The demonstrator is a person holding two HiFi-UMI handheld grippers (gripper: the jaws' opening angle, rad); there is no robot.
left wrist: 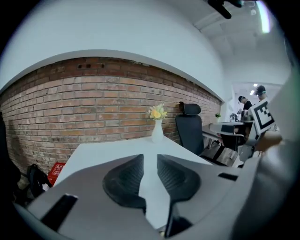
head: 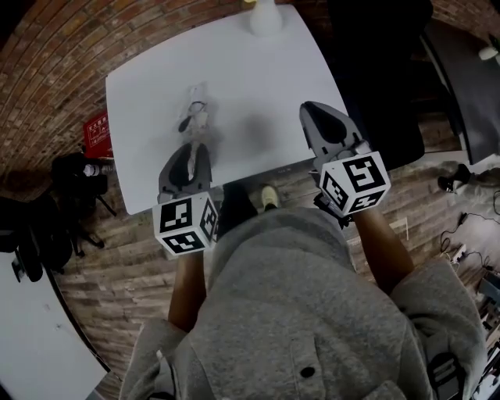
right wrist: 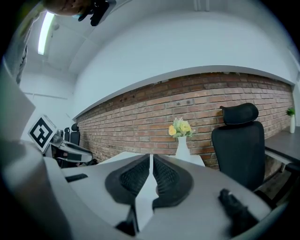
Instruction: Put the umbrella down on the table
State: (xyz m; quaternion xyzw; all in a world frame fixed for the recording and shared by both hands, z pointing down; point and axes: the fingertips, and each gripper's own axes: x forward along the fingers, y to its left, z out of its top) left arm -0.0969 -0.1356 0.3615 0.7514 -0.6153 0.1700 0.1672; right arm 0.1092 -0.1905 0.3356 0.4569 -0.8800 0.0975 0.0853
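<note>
White table [head: 262, 90] bears a pale umbrella [head: 195, 116] and a vase [head: 266, 17].

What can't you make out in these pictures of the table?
The pale thing on the table: head view, blurred and small; whether it is the umbrella is unclear. Neither tool view shows it.
The vase: head view, cut by the top edge, flowers out of frame.
The people: left tool view, too small and far.
</note>
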